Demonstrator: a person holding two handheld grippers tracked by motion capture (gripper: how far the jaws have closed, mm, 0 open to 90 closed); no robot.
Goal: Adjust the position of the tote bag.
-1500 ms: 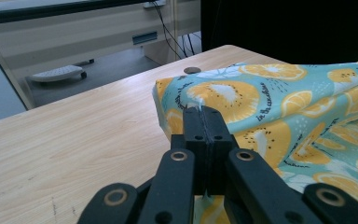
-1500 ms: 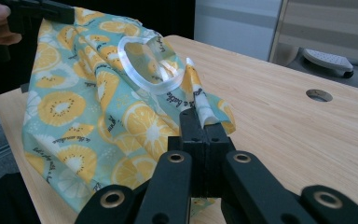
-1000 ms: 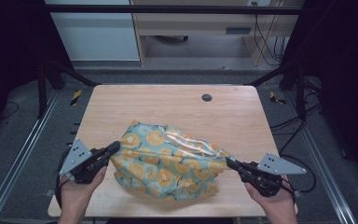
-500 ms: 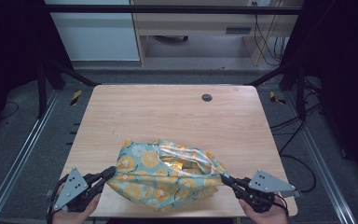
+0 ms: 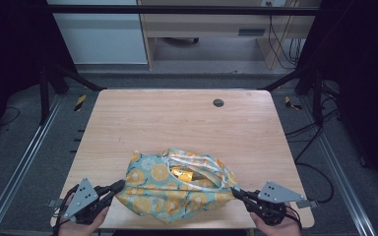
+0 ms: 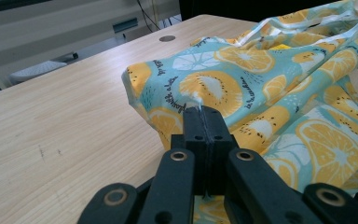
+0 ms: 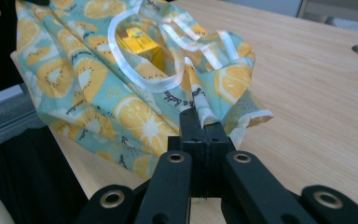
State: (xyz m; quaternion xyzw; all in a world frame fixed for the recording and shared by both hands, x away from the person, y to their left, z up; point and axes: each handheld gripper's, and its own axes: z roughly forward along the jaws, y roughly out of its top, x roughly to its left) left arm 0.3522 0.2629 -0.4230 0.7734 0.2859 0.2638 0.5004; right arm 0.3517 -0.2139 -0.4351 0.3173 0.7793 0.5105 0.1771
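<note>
A teal cloth bag (image 5: 177,189) printed with orange slices lies at the near edge of the wooden table (image 5: 177,123). Its white-trimmed mouth gapes upward and a yellow box (image 5: 182,173) (image 7: 137,39) sits inside. My left gripper (image 5: 119,186) (image 6: 204,112) is shut on the bag's left corner. My right gripper (image 5: 236,191) (image 7: 200,116) is shut on the bag's right edge (image 7: 200,100), by the white trim. The cloth (image 6: 261,84) is stretched between the two, and part of it hangs over the table's front edge.
A round dark grommet (image 5: 218,103) sits in the table's far right part. Metal rails (image 5: 24,162) run along both sides of the table. Pale cabinets (image 5: 98,34) and cables (image 5: 280,29) stand beyond the far edge.
Both grippers have drawn the bag toward the near edge and lowered it. The bag now rests lower, flatter and closer to me, its mouth open upward.
</note>
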